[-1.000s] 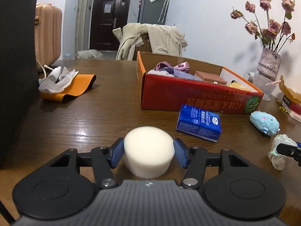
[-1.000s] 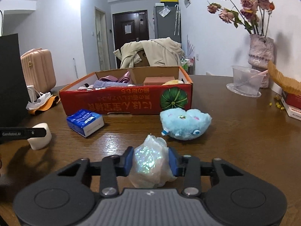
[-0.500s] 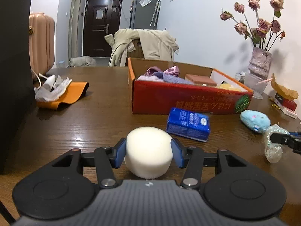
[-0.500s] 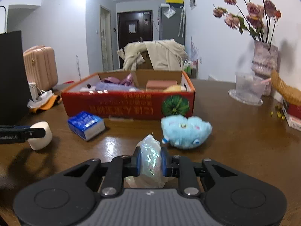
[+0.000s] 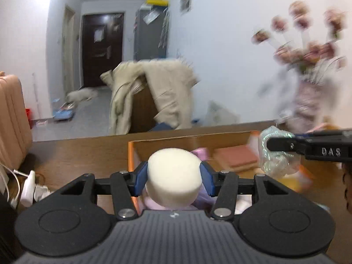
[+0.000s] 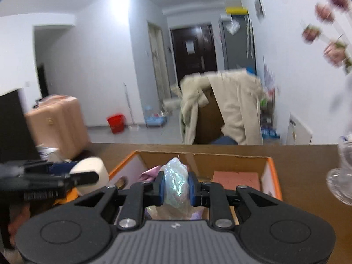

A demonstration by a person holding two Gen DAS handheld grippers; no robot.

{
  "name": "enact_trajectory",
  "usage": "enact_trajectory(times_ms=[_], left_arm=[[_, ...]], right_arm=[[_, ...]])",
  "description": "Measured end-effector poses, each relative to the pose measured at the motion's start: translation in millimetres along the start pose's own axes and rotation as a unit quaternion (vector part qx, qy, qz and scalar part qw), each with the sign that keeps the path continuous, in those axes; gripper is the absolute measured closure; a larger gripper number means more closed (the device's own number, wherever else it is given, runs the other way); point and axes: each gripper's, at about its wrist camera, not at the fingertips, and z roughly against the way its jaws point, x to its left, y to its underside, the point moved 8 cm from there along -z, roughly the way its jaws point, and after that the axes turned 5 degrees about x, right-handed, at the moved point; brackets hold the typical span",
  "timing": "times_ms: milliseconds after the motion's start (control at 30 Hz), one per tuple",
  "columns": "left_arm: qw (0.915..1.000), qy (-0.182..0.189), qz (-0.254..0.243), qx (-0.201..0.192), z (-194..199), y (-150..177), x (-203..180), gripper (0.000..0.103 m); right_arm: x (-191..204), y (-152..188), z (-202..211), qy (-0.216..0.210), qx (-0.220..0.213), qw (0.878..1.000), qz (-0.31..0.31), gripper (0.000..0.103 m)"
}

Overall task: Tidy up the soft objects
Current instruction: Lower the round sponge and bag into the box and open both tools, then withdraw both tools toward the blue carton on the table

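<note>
My left gripper is shut on a white round sponge and holds it in the air over the left end of the open orange cardboard box. My right gripper is shut on a crumpled iridescent plastic bag and holds it above the middle of the same box. The bag also shows at the right of the left wrist view, and the sponge at the left of the right wrist view. Pink cloth and a terracotta block lie inside the box.
The box stands on a brown wooden table. White cloths and a cable lie at the table's left. A vase of dried roses and a clear plastic cup stand at the right. A chair with a beige coat stands beyond the table.
Both grippers have risen from the table and moved forward over the box, each still holding its object. The views are blurred by the motion.
</note>
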Motion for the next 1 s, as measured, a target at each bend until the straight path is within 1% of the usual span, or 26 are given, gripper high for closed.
enact_trajectory(times_ms=[33, 67, 100, 133, 167, 200, 267, 333, 367, 433, 500, 567, 667, 767, 867, 900, 967, 1000], left_arm=[[0.9997, -0.004, 0.004, 0.022, -24.3, -4.7, 6.4, 0.051], [0.9993, -0.008, 0.008, 0.035, -40.1, -7.5, 11.7, 0.051], [0.9985, -0.026, 0.013, 0.047, -57.4, -9.7, 17.7, 0.05], [0.998, -0.035, 0.011, 0.052, -68.6, -10.8, 21.2, 0.047], [0.9977, -0.037, 0.011, 0.055, -77.2, -11.2, 23.7, 0.04], [0.9978, -0.025, 0.007, 0.061, -84.5, -10.7, 23.4, 0.038], [0.9979, -0.016, 0.009, 0.063, -89.2, -9.0, 26.2, 0.031], [0.9981, -0.009, 0.014, 0.059, -89.4, -6.7, 31.0, 0.025], [0.9981, -0.01, 0.019, 0.058, -89.1, -6.4, 34.6, 0.025], [0.998, -0.006, 0.028, 0.056, -85.0, -5.3, 38.2, 0.025], [0.998, -0.006, 0.036, 0.052, -74.1, -5.6, 38.1, 0.025], [0.9985, -0.006, 0.038, 0.039, -59.2, -8.6, 35.6, 0.024], [0.9993, -0.002, 0.037, 0.01, -22.0, -12.3, 27.9, 0.022], [0.9992, -0.001, 0.035, -0.018, 21.8, -12.6, 19.2, 0.02], [0.9983, 0.002, 0.027, -0.052, 72.8, -4.5, 8.1, 0.015], [0.9978, 0.004, 0.021, -0.063, 89.9, 0.3, 4.5, 0.015], [0.9967, 0.008, 0.012, -0.08, 119.5, 9.2, -2.7, 0.013], [0.996, 0.01, 0.009, -0.088, 133.8, 15.2, -5.6, 0.011]], right_arm=[[-5.2, -10.5, -30.0, 0.006, 0.023, 1.0, -0.01, 0.083], [-10.0, -16.7, -54.9, 0.008, 0.042, 0.999, -0.021, 0.083], [-13.4, -20.8, -78.2, 0.012, 0.06, 0.998, -0.028, 0.083], [-16.3, -22.8, -96.7, 0.02, 0.071, 0.997, -0.033, 0.082], [-18.4, -23.8, -116.7, 0.035, 0.084, 0.995, -0.027, 0.075], [-19.9, -22.3, -134.2, 0.044, 0.097, 0.994, -0.027, 0.064], [-23.9, -17.9, -156.2, 0.044, 0.116, 0.992, -0.038, 0.055], [-27.9, -14.8, -166.5, 0.045, 0.12, 0.991, -0.048, 0.054], [-30.7, -14.4, -167.7, 0.044, 0.122, 0.99, -0.061, 0.054], [-32.1, -17.6, -160.6, 0.034, 0.105, 0.991, -0.074, 0.05], [-32.1, -24.3, -146.8, 0.039, 0.102, 0.992, -0.065, 0.041], [-32.3, -33.9, -127.7, 0.039, 0.083, 0.994, -0.064, 0.04], [-31.6, -51.8, -82.9, 0.042, 0.045, 0.996, -0.064, 0.035], [-22.1, -59.6, -35.6, 0.048, 0.017, 0.998, -0.041, 0.033], [-7.2, -52.9, 14.0, 0.051, -0.007, 0.999, -0.012, 0.031], [-2.8, -49.1, 30.2, 0.052, -0.014, 0.999, -0.004, 0.028], [6.7, -35.0, 63.9, 0.055, -0.031, 0.998, 0.005, 0.024], [12.3, -27.0, 79.7, 0.055, -0.038, 0.998, 0.01, 0.023]])
